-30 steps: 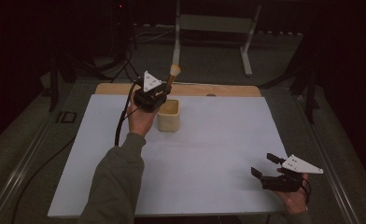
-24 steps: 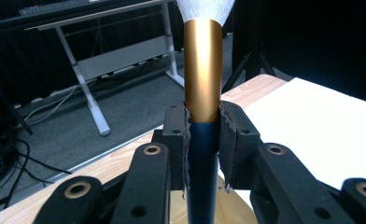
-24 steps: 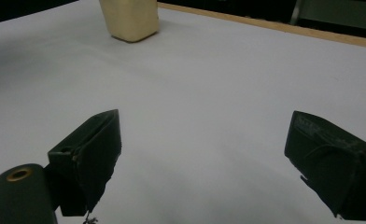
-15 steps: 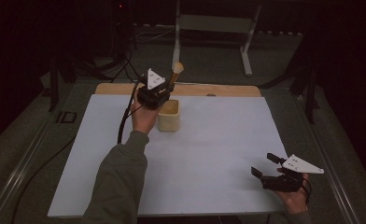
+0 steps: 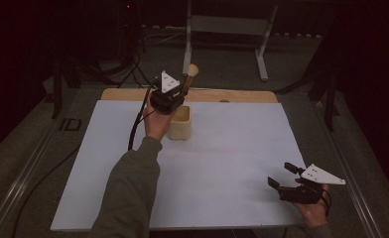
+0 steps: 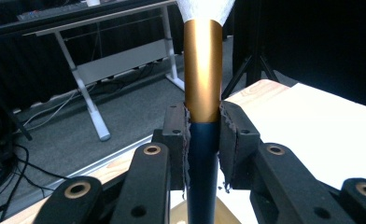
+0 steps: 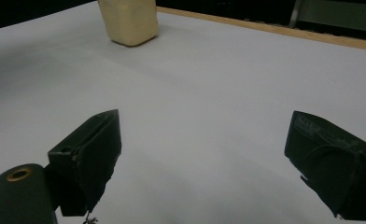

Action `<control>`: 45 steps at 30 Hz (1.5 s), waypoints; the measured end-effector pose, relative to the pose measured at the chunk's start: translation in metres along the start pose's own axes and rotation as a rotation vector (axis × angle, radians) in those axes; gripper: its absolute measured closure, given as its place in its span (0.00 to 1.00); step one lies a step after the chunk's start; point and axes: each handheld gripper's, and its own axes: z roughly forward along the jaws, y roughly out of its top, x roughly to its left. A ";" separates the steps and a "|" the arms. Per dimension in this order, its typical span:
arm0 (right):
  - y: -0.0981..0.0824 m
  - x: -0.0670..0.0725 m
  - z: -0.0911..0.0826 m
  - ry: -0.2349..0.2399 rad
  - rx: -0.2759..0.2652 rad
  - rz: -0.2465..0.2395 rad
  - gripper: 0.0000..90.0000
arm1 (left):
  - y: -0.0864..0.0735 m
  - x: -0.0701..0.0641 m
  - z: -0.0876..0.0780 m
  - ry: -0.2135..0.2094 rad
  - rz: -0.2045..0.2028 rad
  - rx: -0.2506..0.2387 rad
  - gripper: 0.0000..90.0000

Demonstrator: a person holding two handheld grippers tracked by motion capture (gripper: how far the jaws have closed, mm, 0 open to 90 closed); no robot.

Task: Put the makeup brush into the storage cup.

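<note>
**Left gripper clamped on makeup brush above the cup**

Left gripper (image 5: 178, 94) has its pads pinched on the makeup brush (image 6: 202, 93) right where gold ferrule meets dark handle, bristles up. Brush hangs over the cream cup (image 5: 179, 122), handle end down. My read: seat it in the cup. Keep the shaft vertical, centre it over the opening, lower before letting go. Left forearm reaches out to the cup. Right gripper (image 5: 285, 177) sits well apart from the cup, jaws spread, empty.
</note>
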 end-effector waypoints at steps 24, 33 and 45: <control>0.000 -0.001 0.000 0.003 0.001 0.004 0.12 | -0.010 0.003 0.015 0.003 -0.011 0.026 0.83; 0.000 -0.001 0.000 0.003 0.002 0.004 0.12 | -0.015 0.002 0.019 -0.001 -0.013 0.044 0.83; 0.000 0.000 0.001 0.005 0.002 0.001 0.12 | -0.023 0.006 0.018 0.006 -0.025 0.059 0.83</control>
